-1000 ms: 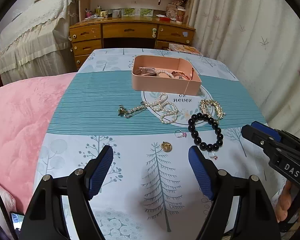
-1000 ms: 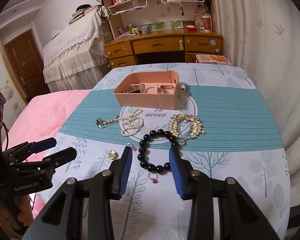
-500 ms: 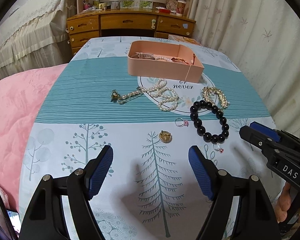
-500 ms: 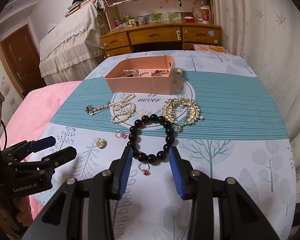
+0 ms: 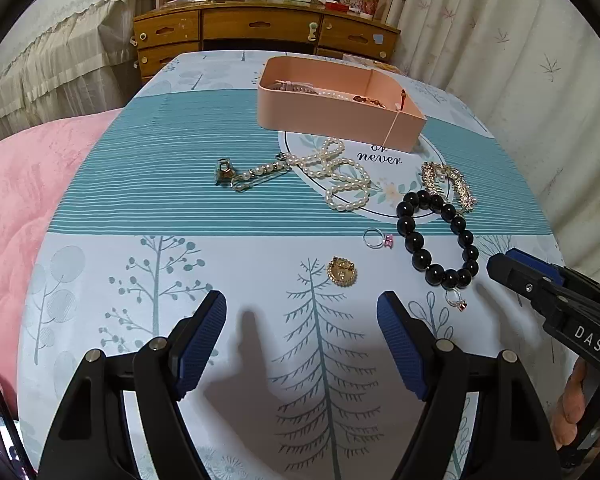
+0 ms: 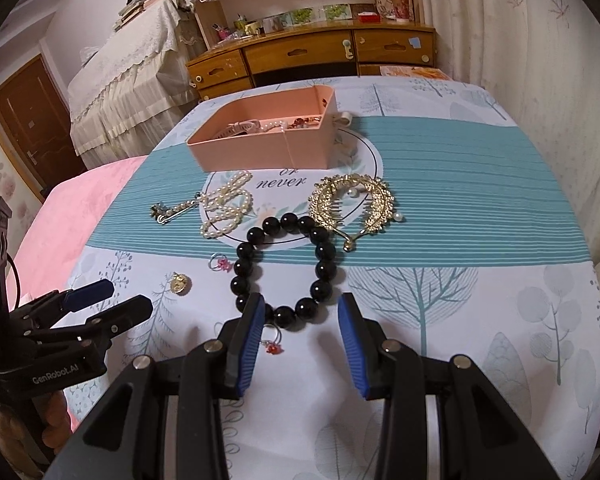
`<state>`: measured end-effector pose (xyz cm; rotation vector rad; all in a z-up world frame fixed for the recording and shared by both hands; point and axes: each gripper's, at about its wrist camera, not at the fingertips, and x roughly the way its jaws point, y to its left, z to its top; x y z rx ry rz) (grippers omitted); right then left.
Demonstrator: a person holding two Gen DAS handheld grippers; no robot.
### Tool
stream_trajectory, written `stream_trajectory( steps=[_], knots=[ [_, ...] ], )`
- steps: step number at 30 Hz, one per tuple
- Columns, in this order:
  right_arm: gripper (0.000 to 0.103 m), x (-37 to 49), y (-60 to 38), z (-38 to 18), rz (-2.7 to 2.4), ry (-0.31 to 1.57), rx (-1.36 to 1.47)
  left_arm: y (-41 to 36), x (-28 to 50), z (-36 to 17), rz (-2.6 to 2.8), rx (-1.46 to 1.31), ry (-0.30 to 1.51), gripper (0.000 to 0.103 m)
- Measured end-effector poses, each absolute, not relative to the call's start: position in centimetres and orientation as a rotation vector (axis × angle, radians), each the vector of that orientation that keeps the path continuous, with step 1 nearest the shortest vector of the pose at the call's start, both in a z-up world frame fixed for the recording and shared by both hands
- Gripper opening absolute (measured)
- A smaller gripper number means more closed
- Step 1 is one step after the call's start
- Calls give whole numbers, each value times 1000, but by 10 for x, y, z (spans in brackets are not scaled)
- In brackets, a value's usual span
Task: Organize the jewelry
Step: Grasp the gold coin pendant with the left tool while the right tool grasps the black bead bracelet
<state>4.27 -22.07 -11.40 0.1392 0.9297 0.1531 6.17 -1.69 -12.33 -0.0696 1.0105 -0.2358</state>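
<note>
A black bead bracelet (image 6: 324, 250) lies on the patterned tablecloth, its near beads between the fingertips of my right gripper (image 6: 300, 308), which stands partly open with the pads pressing on nothing. A small ring with a red stone (image 6: 272, 344) sits just under its left finger. My left gripper (image 5: 302, 312) is wide open and empty, hovering just short of a round gold brooch (image 5: 342, 272). Beyond lie a pink-stone ring (image 5: 376, 238), a pearl strand (image 5: 332, 176), a pearl pin (image 5: 248, 174) and a gold leaf comb (image 6: 352, 200). The pink box (image 5: 340, 104) holds several pieces.
A pink blanket (image 5: 20, 184) lies along the table's left side. A wooden desk with drawers (image 5: 260, 28) stands behind the table and a curtain (image 5: 520, 60) hangs on the right. The right gripper (image 5: 508, 264) shows at the left view's right edge.
Both grippers have come down and forward towards the table, so the jewelry looms larger. The bracelet's near beads now lie between the right fingertips. Neither jaw opening has altered.
</note>
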Motion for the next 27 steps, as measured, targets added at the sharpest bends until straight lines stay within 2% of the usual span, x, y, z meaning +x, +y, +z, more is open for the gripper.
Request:
stream_trajectory(
  steps=[11,15,19,22,24,27],
  knots=[
    [38,68,-212,-128,137,967,102,-20,68,-127,-255,-64,1006,76],
    [26,76,-208,-136,114,987,62,-21,70,-128,-264,-58,1005,76],
    [21,76,-206,-138,103,976,25,-22,72,-128,-266,-56,1005,76],
    [21,74,-209,-138,109,968,34,-27,74,-129,-280,-42,1009,66],
    [15,73,-211,-138,107,965,37,-34,77,-130,-290,-25,1016,60],
    [15,72,-214,-138,119,963,51,-42,80,-133,-308,-6,1034,44]
  ],
)
